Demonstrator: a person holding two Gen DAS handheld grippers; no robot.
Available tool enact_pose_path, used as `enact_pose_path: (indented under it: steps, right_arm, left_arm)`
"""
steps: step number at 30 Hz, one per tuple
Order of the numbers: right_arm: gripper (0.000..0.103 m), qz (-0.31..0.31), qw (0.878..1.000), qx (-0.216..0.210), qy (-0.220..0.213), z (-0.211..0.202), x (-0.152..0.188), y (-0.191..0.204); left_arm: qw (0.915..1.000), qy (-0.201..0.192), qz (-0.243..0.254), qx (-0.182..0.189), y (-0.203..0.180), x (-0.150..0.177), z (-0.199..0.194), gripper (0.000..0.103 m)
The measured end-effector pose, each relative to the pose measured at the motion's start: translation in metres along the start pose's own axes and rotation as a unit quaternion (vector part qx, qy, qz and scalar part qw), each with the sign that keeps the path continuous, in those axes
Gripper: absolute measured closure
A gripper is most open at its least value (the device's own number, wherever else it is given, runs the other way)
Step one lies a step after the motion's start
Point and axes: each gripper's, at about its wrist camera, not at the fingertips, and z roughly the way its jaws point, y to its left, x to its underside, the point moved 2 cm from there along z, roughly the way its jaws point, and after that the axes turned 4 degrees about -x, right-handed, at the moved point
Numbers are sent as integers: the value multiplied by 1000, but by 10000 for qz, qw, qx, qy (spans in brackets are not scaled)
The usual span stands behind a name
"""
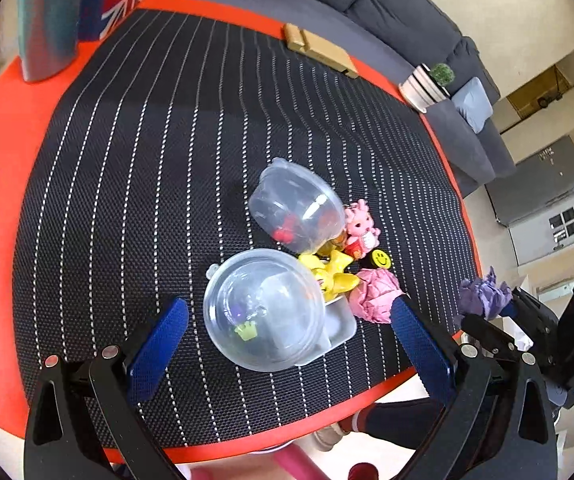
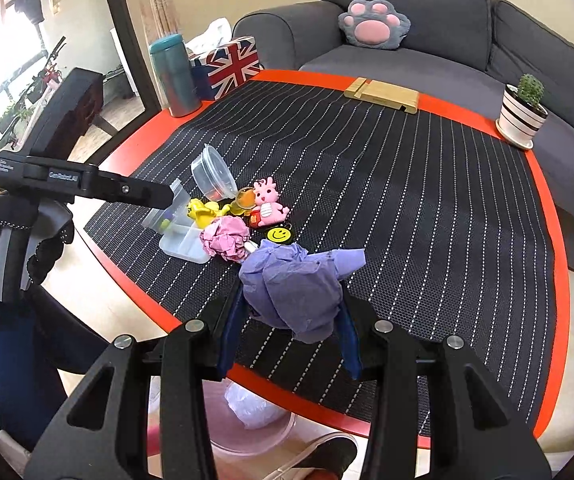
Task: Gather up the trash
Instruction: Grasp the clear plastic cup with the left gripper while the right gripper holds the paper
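1. Step in hand, as I judge it: carrying one piece of trash off the table [image 2: 543, 208]. My right gripper [image 2: 291, 320] is clenched on the purple paper wad [image 2: 287, 284], raised above the table's near edge.
2. Next move, by my reading: take the wad out past that edge and let go over the pink bin [image 2: 247, 432] on the floor just below, which has a whitish wad in it. The release must wait until the wad is over the bin's mouth.
3. My left gripper [image 1: 287, 320] is spread wide, grasping nothing. Its blue pads flank a clear dome capsule [image 1: 263, 308] but do not touch it.
4. Remaining trash: the pink paper wad [image 1: 375, 294] lies on the table just beside the capsule, close to the left gripper's right-hand pad.
5. Toys cluster against the pink wad: yellow figure [image 1: 329, 272], pink figure [image 1: 361, 230], smiley badge [image 1: 381, 259]. Not trash; leave them.
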Motion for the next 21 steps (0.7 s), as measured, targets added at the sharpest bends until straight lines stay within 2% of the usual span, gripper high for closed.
enact_pose_path:
  steps: [2, 4, 6, 10, 13, 21]
  right_arm:
    - [61, 2, 10000, 2, -2, 0, 0, 0]
    - [61, 14, 10000, 0, -12, -1, 0, -1]
    - [61, 24, 10000, -6, -19, -1, 0, 0]
    - [61, 15, 10000, -7, -9, -1, 1, 0]
    - [61, 19, 10000, -8, -16, -1, 1, 0]
    - [62, 18, 10000, -22, -41, -2, 1, 0]
  left_arm:
    - [10000, 29, -70, 30, 2, 0, 2, 6]
    - [9999, 43, -86, 29, 3, -1, 4, 13]
    - [9999, 90, -101, 8, 4, -1, 5, 28]
    - [9999, 119, -98, -28, 4, -1, 7, 33]
    - [9999, 136, -78, -56, 4, 0, 8, 45]
    - [9998, -94, 115, -121, 0, 1, 0, 44]
